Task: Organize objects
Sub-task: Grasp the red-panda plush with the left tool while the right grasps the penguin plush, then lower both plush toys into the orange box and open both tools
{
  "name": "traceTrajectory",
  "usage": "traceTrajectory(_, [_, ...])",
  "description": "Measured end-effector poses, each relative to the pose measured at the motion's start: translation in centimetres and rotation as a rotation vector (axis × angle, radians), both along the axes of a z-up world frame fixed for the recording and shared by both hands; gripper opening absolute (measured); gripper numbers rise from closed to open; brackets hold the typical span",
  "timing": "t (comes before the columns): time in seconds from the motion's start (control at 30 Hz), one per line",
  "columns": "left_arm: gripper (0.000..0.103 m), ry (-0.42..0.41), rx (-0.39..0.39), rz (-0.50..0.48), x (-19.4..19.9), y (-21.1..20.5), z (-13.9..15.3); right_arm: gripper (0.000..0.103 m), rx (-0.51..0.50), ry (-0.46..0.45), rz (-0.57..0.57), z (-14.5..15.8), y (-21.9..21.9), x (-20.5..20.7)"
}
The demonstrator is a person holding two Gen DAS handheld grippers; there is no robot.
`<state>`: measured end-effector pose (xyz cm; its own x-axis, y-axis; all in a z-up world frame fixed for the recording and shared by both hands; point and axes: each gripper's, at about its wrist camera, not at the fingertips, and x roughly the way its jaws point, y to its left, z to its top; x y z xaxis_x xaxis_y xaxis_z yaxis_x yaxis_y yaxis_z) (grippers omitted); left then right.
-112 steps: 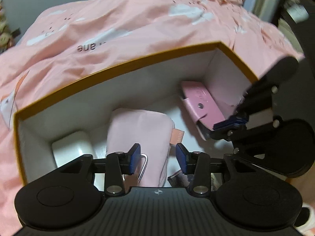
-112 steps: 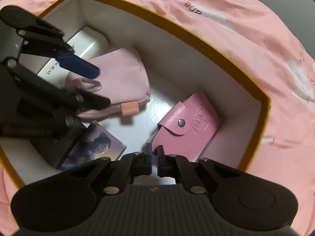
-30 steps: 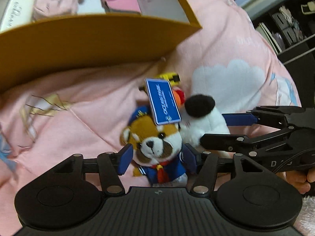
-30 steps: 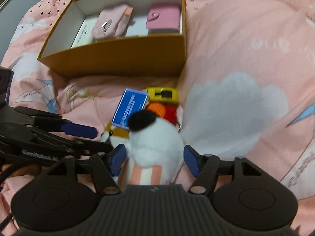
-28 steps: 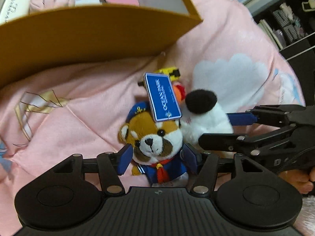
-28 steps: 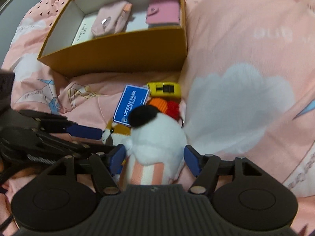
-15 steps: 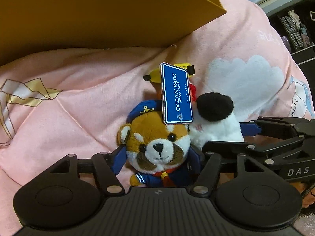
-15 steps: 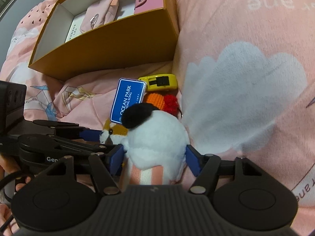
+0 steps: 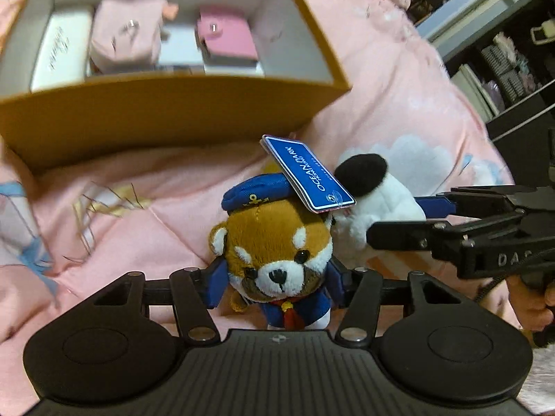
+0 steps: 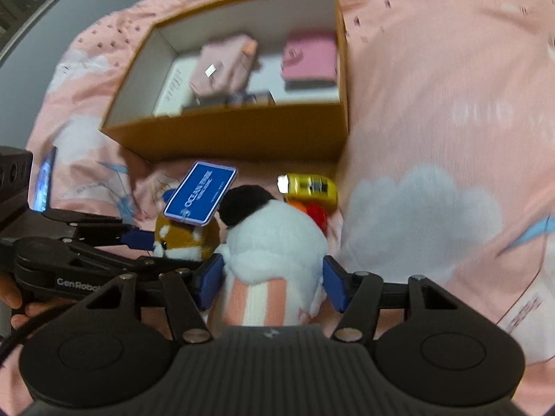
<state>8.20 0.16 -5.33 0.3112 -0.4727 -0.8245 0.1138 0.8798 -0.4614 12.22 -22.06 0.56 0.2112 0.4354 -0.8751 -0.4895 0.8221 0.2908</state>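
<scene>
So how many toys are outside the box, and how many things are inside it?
Plush toys outside: 2, the red panda plush and the white plush
Toy cars outside: 1, the yellow car
Orange-and-red thing beside the car: 1
Pink pouches in the box: 2
White case in the box: 1
Total: 7, though more may lie hidden in the box

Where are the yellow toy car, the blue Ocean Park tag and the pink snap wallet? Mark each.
yellow toy car (image 10: pixel 308 187), right wrist view, on its roof.
blue Ocean Park tag (image 9: pixel 308 173), left wrist view, on its printed face.
pink snap wallet (image 9: pixel 227 36), left wrist view, on its flap.
</scene>
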Motion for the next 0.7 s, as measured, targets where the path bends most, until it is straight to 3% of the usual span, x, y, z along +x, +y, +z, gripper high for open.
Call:
traceTrajectory(0.33, [0.064, -0.151, -0.098, 0.065, 0.9, 2.2, 5.6, 0.062, 0.08, -0.188, 0.049, 6.0, 1.3, 1.7])
traceTrajectory(0.53, [0.064, -0.26, -0.096, 0.106, 3.2, 3.9, 9.3, 0.062, 0.126, -0.334, 0.112, 9.3, 3.3, 3.3])
traceTrajectory(0.7, [0.064, -0.3, -0.071, 0.156, 6.9, 5.9, 11.1, 0.062, 0.095, -0.43, 0.136, 9.9, 5.5, 6.5])
